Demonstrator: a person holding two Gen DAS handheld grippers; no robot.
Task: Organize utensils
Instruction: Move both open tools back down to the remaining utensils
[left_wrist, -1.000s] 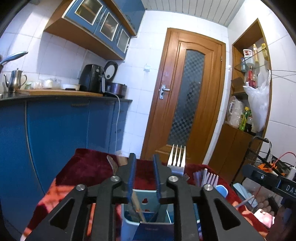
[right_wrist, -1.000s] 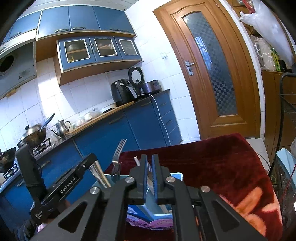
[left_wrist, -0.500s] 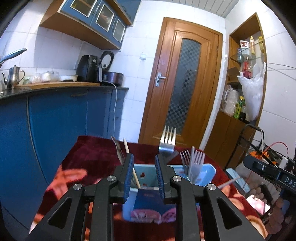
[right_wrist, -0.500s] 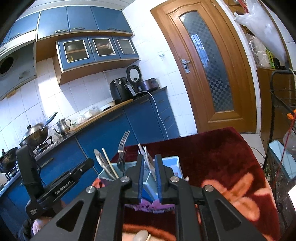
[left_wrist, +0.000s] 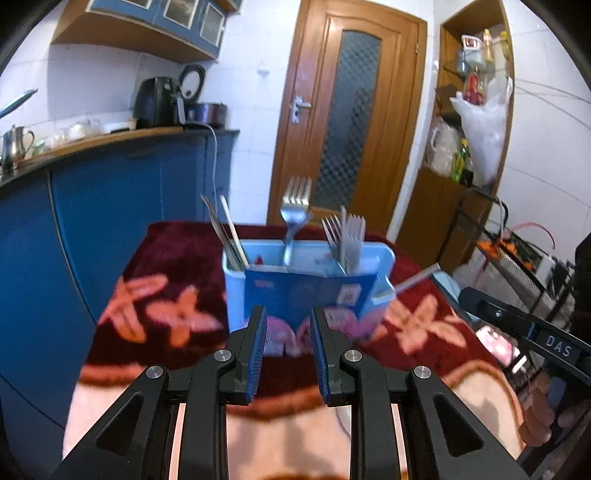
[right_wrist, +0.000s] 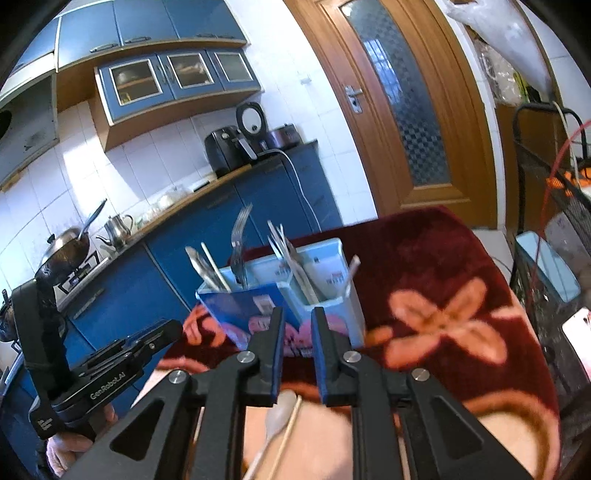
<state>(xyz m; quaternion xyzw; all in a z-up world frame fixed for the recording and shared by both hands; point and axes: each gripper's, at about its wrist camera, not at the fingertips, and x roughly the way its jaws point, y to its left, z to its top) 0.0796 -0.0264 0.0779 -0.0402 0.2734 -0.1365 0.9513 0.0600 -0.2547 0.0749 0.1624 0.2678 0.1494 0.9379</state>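
Observation:
A light blue utensil holder stands on a dark red flowered blanket. It holds a metal fork, several more forks, a knife and a chopstick. It also shows in the right wrist view. My left gripper is open and empty, just in front of the holder. My right gripper is open and empty, also in front of it. A white spoon and a chopstick lie on the blanket below the right gripper.
Blue kitchen cabinets stand to the left. A wooden door is behind the table. A wire rack with cables stands at the right. The left gripper's body shows at the left of the right wrist view.
Both grippers have drawn back from the holder and lowered, so the whole holder now shows ahead. The jaws of both have opened slightly wider.

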